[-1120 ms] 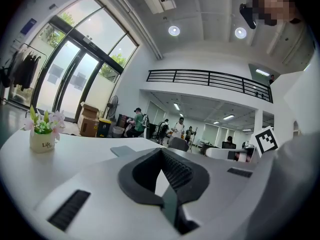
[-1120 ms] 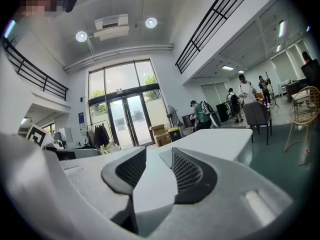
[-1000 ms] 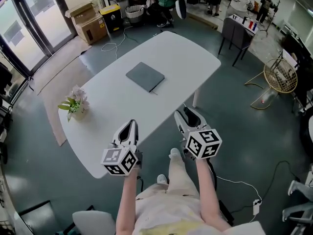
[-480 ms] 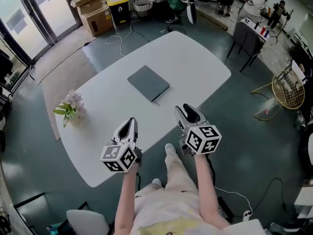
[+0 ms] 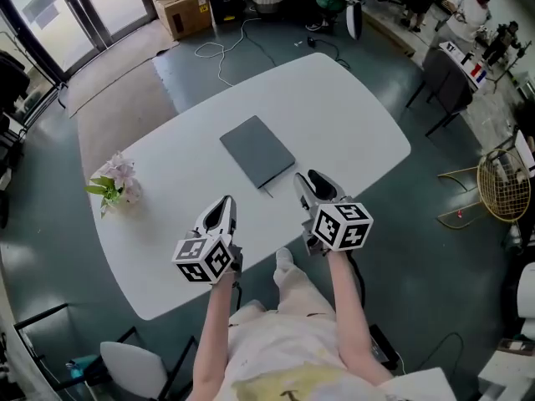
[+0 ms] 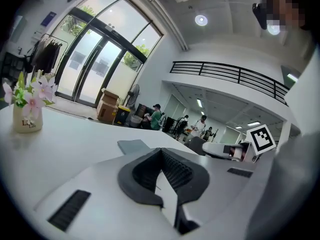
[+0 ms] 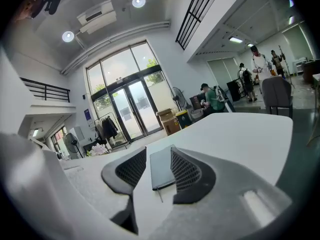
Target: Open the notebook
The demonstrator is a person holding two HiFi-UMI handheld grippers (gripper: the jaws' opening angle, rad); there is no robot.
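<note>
A closed grey notebook (image 5: 257,151) lies flat near the middle of the white table (image 5: 351,115), with a thin ribbon sticking out of its near edge. My right gripper (image 5: 308,182) hovers over the table just short of the notebook's near right corner, open and empty. In the right gripper view the notebook (image 7: 161,169) shows between the two pads of the right gripper (image 7: 159,156). My left gripper (image 5: 222,209) is over the table's near part, left of the notebook and apart from it. Its tips meet in the left gripper view (image 6: 161,151), where the notebook (image 6: 132,145) lies further off.
A small vase of pink flowers (image 5: 117,186) stands at the table's left end. A chair (image 5: 134,366) is at the lower left beside the person's legs. Cardboard boxes (image 5: 184,7), cables and people are beyond the table. A wire fan (image 5: 501,186) is on the floor to the right.
The person has stepped closer to the table. Both grippers have moved forward over its near edge, and the right one now sits close to the notebook's near corner.
</note>
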